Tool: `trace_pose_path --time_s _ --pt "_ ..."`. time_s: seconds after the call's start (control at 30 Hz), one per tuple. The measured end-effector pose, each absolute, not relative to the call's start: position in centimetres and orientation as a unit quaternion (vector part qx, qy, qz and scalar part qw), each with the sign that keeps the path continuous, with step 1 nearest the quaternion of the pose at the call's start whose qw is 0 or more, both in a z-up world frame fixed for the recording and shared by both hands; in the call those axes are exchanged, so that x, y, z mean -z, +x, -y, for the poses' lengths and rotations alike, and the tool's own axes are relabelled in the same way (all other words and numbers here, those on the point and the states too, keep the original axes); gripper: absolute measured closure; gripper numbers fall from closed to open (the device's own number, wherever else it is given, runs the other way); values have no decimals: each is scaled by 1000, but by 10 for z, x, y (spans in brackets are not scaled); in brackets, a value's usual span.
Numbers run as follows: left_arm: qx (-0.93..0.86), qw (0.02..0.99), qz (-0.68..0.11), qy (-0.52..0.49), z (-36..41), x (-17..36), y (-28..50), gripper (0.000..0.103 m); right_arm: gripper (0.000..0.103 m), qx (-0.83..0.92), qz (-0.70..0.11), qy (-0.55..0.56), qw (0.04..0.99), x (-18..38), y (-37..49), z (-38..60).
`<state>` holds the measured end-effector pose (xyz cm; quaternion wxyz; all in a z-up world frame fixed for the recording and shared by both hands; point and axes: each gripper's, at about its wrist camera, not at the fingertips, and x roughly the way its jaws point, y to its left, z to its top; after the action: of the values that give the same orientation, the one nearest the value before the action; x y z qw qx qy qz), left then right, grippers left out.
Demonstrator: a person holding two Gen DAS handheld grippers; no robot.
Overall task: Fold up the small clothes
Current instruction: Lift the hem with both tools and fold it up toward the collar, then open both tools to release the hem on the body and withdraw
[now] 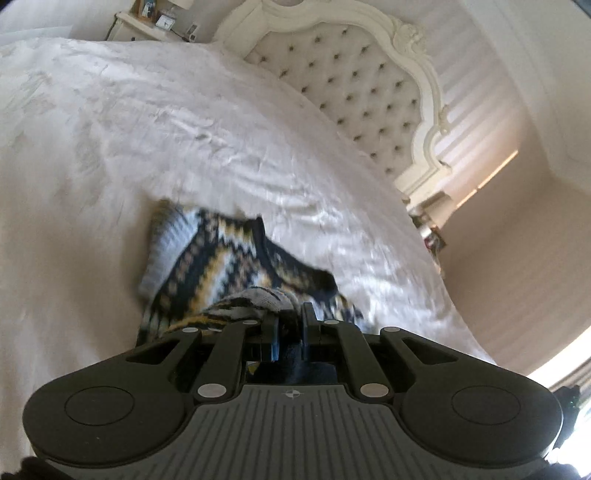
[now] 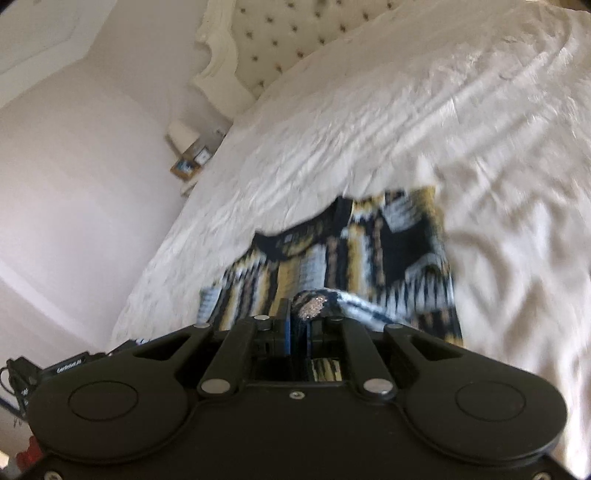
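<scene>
left view: nightstand (image 1: 147, 22) | sweater (image 1: 225, 258), zigzag knit, blurred | left gripper (image 1: 290, 321), right gripper (image 2: 301, 317) both clamped on it

No readable text, faint lettering on black device (image 2: 70, 363) (too blurred)

— Where could a gripper pass?
— Over the white bedspread (image 1: 110, 147), which lies bare around the patterned knit garment (image 1: 229, 254).
— And what stands in the way?
— The tufted headboard (image 1: 369, 99) ahead, and a cluttered nightstand (image 2: 188, 158) beside the bed.
</scene>
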<state>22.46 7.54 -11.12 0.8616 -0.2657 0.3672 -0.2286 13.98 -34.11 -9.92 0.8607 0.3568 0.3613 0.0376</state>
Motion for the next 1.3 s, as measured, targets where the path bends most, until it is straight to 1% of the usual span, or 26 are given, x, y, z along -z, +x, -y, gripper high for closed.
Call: trace_pose_path --time_s 0.23,0.4,0.57,0.7,0.8,0.93,0.97,1.0,1.03,1.07,1.1,1.13,1.17,1.2,1.23,1.27,1.3 --pt "224 858 -386 -254 -60 122 290 93 90 -15 -375 355 856 124 209 349" --pt "211 849 -417 -249 -53 142 324 92 89 13 -409 360 838 157 246 350" --pt "200 838 -448 -239 -47 164 352 92 88 41 -439 368 819 184 268 353" --pt "195 832 -460 -241 -47 175 369 92 88 63 -446 385 806 194 279 360" --pt "188 824 -473 -248 -49 185 382 90 88 73 -453 387 800 199 290 366" --pt "190 816 -482 -258 -51 195 394 90 85 78 -466 392 789 209 302 372" --pt "195 813 -483 -260 -51 196 396 87 84 81 -468 395 786 212 304 373" --pt "199 810 -486 -261 -51 197 399 86 83 84 -469 400 783 215 306 374" --pt "202 806 -491 -262 -51 199 401 81 83 87 -471 410 777 219 308 376" --pt "205 803 -494 -262 -52 199 403 73 83 90 -472 418 771 222 309 377" --pt "209 803 -493 -262 -52 199 404 69 82 92 -472 425 767 225 310 378" --pt "210 806 -488 -260 -53 197 404 62 79 93 -472 427 765 227 312 379" --pt "208 810 -484 -258 -54 195 403 47 77 93 -473 429 764 228 314 379" --pt "201 819 -474 -253 -55 191 402 36 67 90 -473 430 763 228 315 380" --pt "193 828 -462 -251 -58 186 401 18 56 88 -471 432 764 228 316 380" --pt "186 834 -453 -255 -62 182 400 15 51 87 -467 434 766 226 316 382" --pt "180 837 -448 -259 -66 178 401 15 43 86 -462 437 767 224 316 383"
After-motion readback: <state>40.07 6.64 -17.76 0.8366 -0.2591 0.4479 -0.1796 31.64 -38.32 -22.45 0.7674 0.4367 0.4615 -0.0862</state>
